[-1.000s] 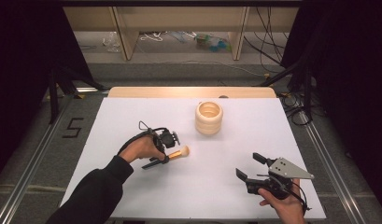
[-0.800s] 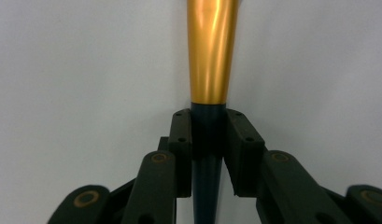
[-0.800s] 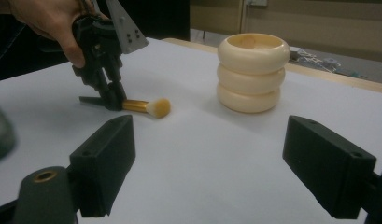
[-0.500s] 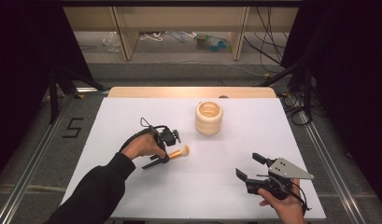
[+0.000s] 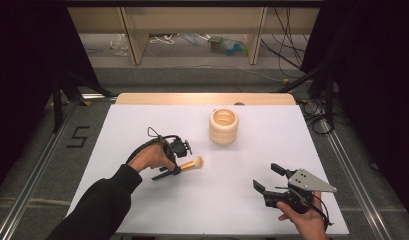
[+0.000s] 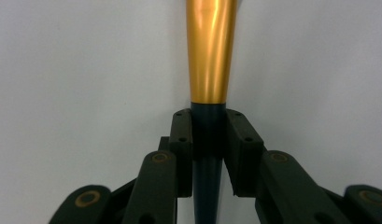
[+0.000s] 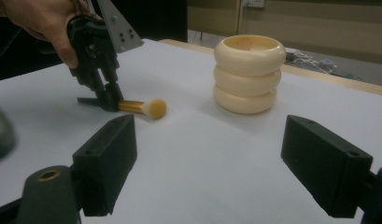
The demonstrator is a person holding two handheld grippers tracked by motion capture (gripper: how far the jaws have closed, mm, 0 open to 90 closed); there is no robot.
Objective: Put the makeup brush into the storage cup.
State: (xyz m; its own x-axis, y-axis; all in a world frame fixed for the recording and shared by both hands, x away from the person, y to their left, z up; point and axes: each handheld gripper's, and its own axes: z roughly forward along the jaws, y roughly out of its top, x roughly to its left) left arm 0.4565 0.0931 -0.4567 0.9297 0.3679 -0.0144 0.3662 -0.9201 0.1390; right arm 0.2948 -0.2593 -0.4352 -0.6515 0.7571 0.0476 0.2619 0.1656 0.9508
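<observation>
In the high view, the white table (image 5: 142, 125) takes the middle of the frame. A ribbed cream holder (image 5: 224, 126), open on top, stands upright a little above the centre. Left of centre, the left gripper (image 5: 175, 169) is held by the left hand (image 5: 151, 158), whose dark sleeve enters from the lower left. Its jaws are closed on the dark handle of a makeup brush (image 5: 191, 164). The brush lies on the table and its pale bristle head points to the right, below and left of the holder and apart from it. In the lower right, the right gripper (image 5: 268, 178) is held by the right hand (image 5: 304, 222) near the bottom edge. Its jaws stand wide apart and hold nothing.

In the left gripper view, the two black jaws rise from the bottom and press on both sides of the brush's dark handle. The golden ferrule goes up to the top centre over the white surface.

In the right gripper view, the two jaw pads (image 7: 104, 165) stand far apart at the lower left and lower right, with bare table between them. The holder is in the upper right of centre. In the upper left, the left gripper comes down from the hand and clamps the brush, which lies flat with its bristles pointing right.
</observation>
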